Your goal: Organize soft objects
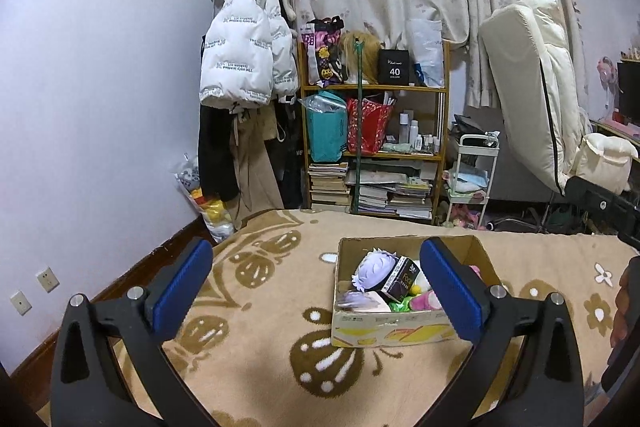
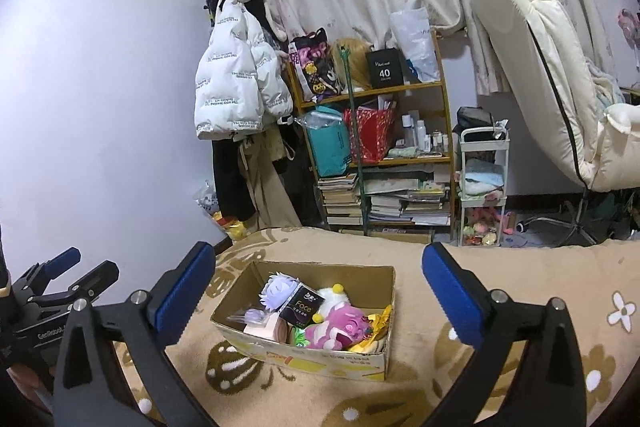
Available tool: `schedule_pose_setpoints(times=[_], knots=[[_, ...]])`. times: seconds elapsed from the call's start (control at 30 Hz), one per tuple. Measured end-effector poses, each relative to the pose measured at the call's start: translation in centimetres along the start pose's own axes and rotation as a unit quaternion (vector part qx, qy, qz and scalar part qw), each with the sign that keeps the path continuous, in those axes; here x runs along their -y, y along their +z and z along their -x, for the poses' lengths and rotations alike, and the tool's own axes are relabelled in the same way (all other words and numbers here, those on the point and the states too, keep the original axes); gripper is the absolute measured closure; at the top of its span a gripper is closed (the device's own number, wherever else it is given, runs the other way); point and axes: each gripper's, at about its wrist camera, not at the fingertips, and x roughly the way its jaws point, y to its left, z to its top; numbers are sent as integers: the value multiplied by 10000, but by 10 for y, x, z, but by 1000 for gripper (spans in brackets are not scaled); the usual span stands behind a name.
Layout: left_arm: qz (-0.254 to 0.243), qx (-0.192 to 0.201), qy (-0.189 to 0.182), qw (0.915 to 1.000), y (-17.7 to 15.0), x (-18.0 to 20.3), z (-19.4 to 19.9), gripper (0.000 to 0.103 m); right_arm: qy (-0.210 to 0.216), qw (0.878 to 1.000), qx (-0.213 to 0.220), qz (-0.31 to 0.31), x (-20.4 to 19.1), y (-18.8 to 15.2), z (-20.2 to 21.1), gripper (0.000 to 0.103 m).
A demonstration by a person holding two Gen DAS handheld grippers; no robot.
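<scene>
Both tools stand with their jaws spread wide and nothing between the blue pads: the left tool point(image 1: 316, 291) and the right tool point(image 2: 318, 293) each hang above a bed covered by a tan blanket point(image 2: 500, 267) with brown and white flower shapes. Ahead of and below both tools sits an open cardboard box point(image 2: 376, 357) on that blanket, well clear of every pad. In the right wrist view the box lies between the two fingers; in the left wrist view it lies toward the right finger, whose pad hides part of it. Inside the box the soft things are piled together: a pink plush toy point(image 2: 340, 329) near the front, a white and yellow plush point(image 2: 334, 293) behind it, a pale lilac plush head point(image 2: 276, 293) at the far left, a black tissue pack point(image 2: 300, 305) marked "Face" leaning beside that head, and something yellow point(image 2: 376, 323) at the right wall. Far beyond the tools, a wooden shelf point(image 2: 400, 87) with bags and stacked books stands against the curtain, with a white puffer jacket point(image 2: 232, 83) hanging left of it
</scene>
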Motion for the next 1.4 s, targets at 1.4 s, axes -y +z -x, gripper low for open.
schedule_pose_setpoints(times=[1.4], knots=[[-568,-176,20,9982,-47,25,-21,1,-352,9991,-58,223,10,-50,-3,0]])
